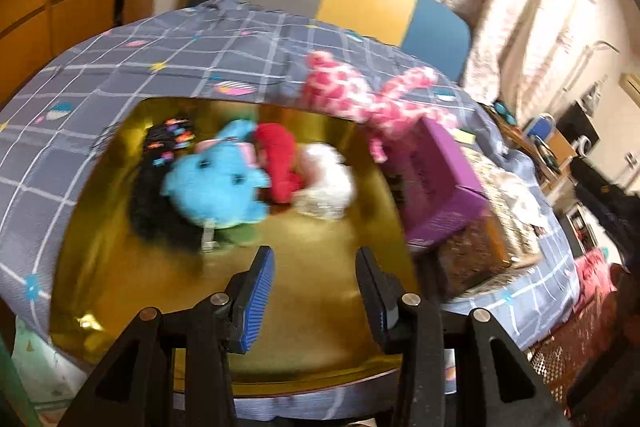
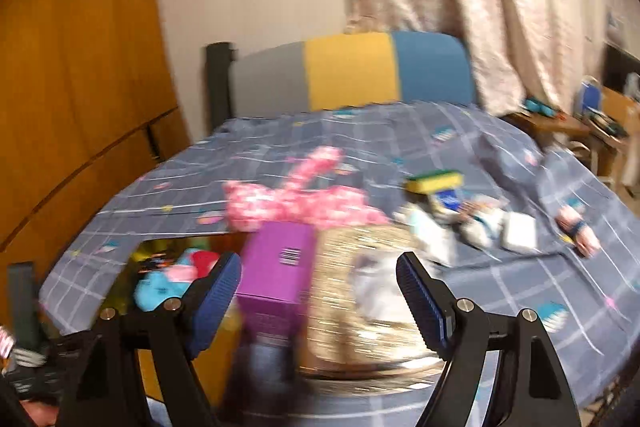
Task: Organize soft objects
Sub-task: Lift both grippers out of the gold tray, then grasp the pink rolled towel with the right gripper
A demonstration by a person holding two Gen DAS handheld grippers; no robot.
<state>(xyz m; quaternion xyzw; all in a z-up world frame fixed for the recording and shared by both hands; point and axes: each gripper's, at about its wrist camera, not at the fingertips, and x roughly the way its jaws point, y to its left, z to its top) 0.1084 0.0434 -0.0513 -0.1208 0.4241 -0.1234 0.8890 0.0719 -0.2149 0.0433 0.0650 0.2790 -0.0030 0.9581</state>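
Jaws apart above gold tray [image 1: 100, 227] edge

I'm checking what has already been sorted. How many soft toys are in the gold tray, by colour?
In the gold tray, seen from the left wrist view:
Blue toy: 1
Red toy: 1
White toy: 1
Black toy: 1
Total: 4
The pink spotted toy lies outside the tray, on the bed.

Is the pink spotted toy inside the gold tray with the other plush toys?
No. The pink spotted toy lies on the bedspread past the gold tray, by the purple box.
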